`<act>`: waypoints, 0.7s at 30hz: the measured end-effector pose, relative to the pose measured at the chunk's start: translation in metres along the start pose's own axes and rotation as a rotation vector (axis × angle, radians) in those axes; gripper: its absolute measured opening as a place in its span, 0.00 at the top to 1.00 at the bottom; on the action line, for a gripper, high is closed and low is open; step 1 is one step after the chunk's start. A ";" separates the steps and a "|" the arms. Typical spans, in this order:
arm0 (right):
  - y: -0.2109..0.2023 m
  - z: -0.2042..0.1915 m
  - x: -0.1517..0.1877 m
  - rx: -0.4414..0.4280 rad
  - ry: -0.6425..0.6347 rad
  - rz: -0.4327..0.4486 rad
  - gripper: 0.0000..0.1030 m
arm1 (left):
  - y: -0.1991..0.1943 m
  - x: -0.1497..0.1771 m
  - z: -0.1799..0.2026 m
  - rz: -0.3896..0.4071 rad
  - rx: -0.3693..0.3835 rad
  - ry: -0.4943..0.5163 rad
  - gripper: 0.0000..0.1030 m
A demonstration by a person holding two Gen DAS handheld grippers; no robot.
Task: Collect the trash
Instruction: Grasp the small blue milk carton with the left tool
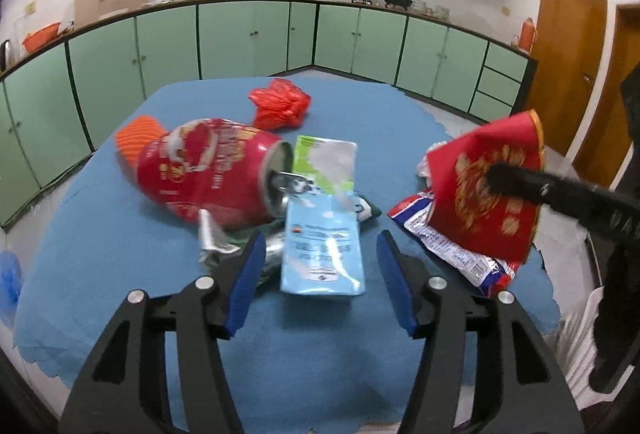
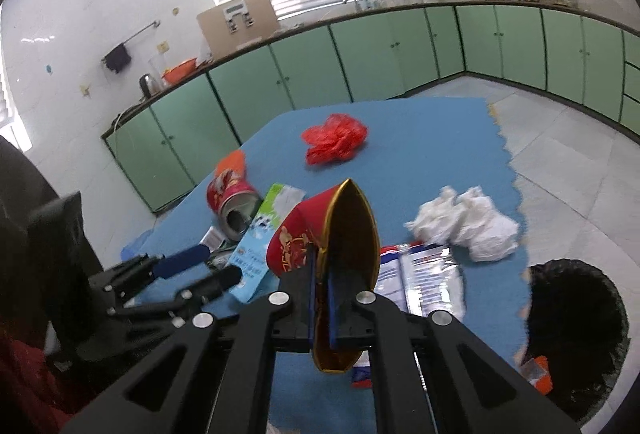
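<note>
Right tool (image 2: pixel 320 298) pinching red cup (image 2: pixel 320 234) by its rim, one pad inside, one outside; cup squashed flat, gold inside, lifted off table (image 1: pixel 320 354). Same cup (image 1: pixel 488 190) seen at right in left view, black finger (image 1: pixel 520 182) pressed on its side.

Left tool (image 1: pixel 320 274) spread, nothing between pads; blue pads (image 1: pixel 248 274) straddling near end of pale blue carton (image 1: pixel 324 254), not touching. Seen also in right view (image 2: pixel 208 266) at left, over the same carton (image 2: pixel 256 258).

Carton lying flat, far end torn open, white and green. Red can (image 1: pixel 208 170) on its side just left of carton, open end toward it, orange lid (image 1: pixel 136 142) at far end. Crumpled foil (image 1: pixel 212 238) and dark green wrapper (image 1: pixel 368 210) under and beside carton.

Blue-white-red snack bag (image 1: pixel 448 246) flat on table under the cup, near right. White tissue wad (image 2: pixel 464 226) farther right, near table edge. Red plastic bag (image 1: pixel 280 106), crumpled, far centre, well apart from the rest.

Black bin bag (image 2: pixel 576 334) open past right edge of table, some trash inside; contents unclear.

Blue mat on table. Green cabinets (image 1: pixel 240 38) along far walls.
</note>
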State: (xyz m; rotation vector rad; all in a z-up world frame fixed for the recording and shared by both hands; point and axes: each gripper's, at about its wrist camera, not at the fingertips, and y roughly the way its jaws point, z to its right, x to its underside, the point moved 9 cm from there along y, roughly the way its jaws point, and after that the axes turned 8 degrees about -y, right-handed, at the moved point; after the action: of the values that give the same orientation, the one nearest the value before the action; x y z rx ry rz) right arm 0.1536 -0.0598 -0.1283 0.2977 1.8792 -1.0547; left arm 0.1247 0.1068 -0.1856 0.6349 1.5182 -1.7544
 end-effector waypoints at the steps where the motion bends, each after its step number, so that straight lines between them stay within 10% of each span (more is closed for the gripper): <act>1: -0.002 0.003 0.000 0.006 0.005 0.002 0.96 | 0.005 0.001 0.003 -0.007 -0.002 0.002 0.45; 21: -0.004 0.013 0.006 0.043 0.027 -0.002 0.96 | 0.028 -0.006 0.004 -0.022 -0.035 -0.004 0.57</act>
State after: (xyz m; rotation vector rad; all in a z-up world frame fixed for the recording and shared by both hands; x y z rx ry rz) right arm 0.1560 -0.0733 -0.1339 0.3362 1.8828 -1.0984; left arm 0.1502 0.1029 -0.1981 0.5990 1.5550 -1.7411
